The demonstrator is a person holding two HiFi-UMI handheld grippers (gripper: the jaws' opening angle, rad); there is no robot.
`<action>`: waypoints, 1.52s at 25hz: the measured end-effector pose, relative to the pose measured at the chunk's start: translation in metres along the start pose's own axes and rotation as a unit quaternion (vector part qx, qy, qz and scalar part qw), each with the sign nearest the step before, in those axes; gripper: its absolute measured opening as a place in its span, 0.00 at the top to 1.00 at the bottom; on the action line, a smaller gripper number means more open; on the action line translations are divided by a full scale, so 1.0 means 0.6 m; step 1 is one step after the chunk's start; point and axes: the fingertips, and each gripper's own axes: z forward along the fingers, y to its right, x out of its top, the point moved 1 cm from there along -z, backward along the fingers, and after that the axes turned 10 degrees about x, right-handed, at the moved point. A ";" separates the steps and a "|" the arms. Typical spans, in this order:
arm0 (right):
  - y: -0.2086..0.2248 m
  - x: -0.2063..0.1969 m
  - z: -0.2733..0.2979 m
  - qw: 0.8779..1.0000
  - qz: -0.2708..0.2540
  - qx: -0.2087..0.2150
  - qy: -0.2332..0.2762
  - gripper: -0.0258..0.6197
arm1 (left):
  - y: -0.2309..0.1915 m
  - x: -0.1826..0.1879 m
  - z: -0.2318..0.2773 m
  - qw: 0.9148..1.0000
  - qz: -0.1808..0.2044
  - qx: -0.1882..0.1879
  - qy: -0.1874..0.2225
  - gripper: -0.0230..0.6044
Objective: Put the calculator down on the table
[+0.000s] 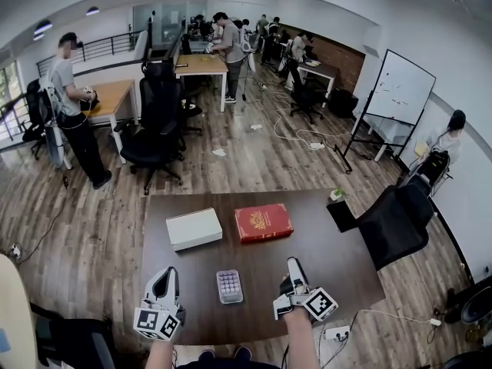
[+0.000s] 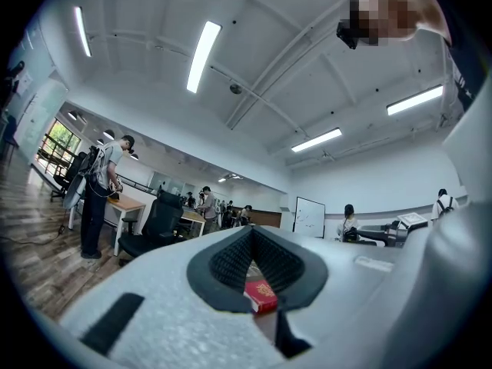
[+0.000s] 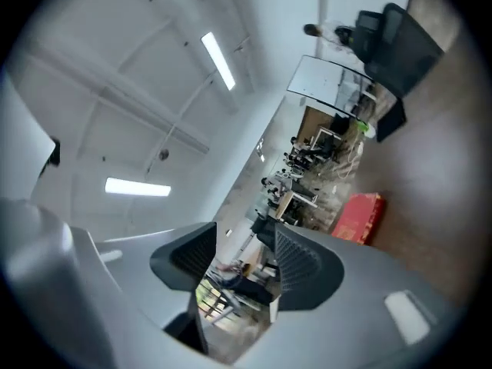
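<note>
The calculator [image 1: 229,286], grey with rows of pale keys, lies flat on the dark brown table [image 1: 323,244] near its front edge. It sits between my two grippers and touches neither. To its left, my left gripper [image 1: 165,277] [image 2: 251,233] hovers with its pad tips together and nothing in them. On the other side, my right gripper [image 1: 294,267] [image 3: 242,235] is rolled to one side; a gap shows between its pads, with nothing in it. Neither gripper view shows the calculator.
A red book [image 1: 264,222] [image 2: 261,296] [image 3: 360,217] and a white box [image 1: 194,228] lie side by side farther back on the table. A black office chair [image 1: 396,221] stands at the table's right, another [image 1: 157,129] beyond it. People stand at desks behind.
</note>
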 end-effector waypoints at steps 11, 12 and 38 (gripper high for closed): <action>-0.032 -0.010 0.004 0.945 -0.288 -0.059 -0.145 0.73 | -0.007 -0.004 -0.005 1.000 0.000 0.003 -0.006 0.97; -0.034 -0.012 0.004 0.938 -0.303 -0.061 -0.155 0.73 | -0.005 -0.003 -0.005 1.000 0.001 0.002 -0.007 0.97; -0.049 -0.028 0.001 0.877 -0.424 -0.078 -0.213 0.69 | 0.006 0.003 -0.011 1.000 0.015 0.001 -0.009 0.97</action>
